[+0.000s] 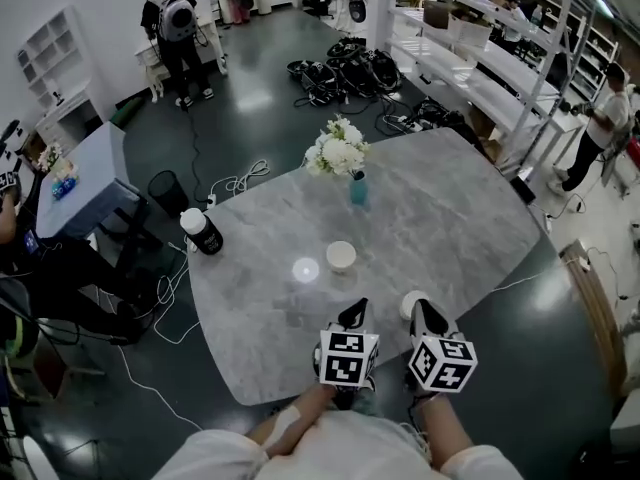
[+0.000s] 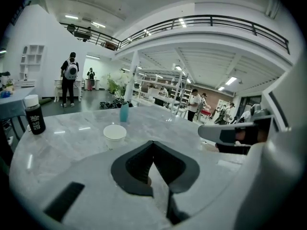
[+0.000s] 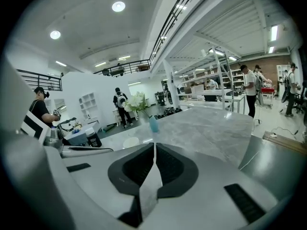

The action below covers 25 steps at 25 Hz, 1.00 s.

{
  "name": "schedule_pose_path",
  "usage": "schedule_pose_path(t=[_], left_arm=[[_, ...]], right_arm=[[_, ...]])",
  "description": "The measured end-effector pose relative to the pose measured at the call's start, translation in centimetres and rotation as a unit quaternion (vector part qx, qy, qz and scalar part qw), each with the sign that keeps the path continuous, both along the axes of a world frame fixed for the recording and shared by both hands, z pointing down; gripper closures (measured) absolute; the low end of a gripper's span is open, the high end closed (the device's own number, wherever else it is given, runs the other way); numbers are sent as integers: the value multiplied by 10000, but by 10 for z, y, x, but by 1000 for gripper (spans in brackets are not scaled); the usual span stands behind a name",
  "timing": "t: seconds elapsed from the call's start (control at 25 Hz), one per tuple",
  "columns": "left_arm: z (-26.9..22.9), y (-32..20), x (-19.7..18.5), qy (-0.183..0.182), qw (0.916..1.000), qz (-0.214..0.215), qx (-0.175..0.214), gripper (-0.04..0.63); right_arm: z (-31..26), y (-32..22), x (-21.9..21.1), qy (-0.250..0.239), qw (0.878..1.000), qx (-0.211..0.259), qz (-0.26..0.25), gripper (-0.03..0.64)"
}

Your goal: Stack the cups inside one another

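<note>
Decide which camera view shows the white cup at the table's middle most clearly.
The left gripper view: the cup stands close, side-on, almost whole. The head view shows it small, from above. The right gripper view shows only a sliver of its rim.

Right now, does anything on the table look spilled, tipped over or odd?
Nothing stands out. The cup, the bottle and the flower vase all stand upright on the table. The bright spot beside the cup looks like lamp glare, not a spill.

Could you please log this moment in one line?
left gripper: shut, empty | right gripper: shut, empty | cup: on table, untouched
</note>
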<state>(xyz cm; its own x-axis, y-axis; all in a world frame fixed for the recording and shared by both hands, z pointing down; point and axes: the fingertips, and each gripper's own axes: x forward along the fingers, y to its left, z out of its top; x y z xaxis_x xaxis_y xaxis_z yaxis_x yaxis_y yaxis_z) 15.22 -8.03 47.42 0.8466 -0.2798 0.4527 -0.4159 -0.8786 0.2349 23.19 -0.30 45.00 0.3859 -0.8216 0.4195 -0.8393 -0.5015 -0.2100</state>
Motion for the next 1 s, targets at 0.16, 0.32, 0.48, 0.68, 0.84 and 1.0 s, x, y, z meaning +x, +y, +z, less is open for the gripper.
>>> schedule_pose_path(t=[0.16, 0.32, 0.48, 0.68, 0.84, 1.0], left_arm=[[6, 19, 16, -47, 9994, 348, -64, 600], [13, 34, 30, -116, 9978, 644, -116, 600], [24, 49, 34, -263, 9959, 853, -161, 600], [48, 51, 31, -555, 9943, 876, -237, 600], [68, 51, 26, -770, 9929, 836, -347, 600], [89, 52, 23, -966, 9911, 788, -464, 600]], right_arm=[[6, 28, 11, -49, 9992, -78, 382, 598], [15, 46, 17, -128, 9977, -152, 645, 598], [25, 67, 20, -280, 9954, -250, 884, 598], [49, 77, 20, -514, 9932, -317, 998, 598], [74, 74, 16, -721, 9920, -413, 947, 598], [96, 69, 10, -852, 9914, -547, 824, 598]])
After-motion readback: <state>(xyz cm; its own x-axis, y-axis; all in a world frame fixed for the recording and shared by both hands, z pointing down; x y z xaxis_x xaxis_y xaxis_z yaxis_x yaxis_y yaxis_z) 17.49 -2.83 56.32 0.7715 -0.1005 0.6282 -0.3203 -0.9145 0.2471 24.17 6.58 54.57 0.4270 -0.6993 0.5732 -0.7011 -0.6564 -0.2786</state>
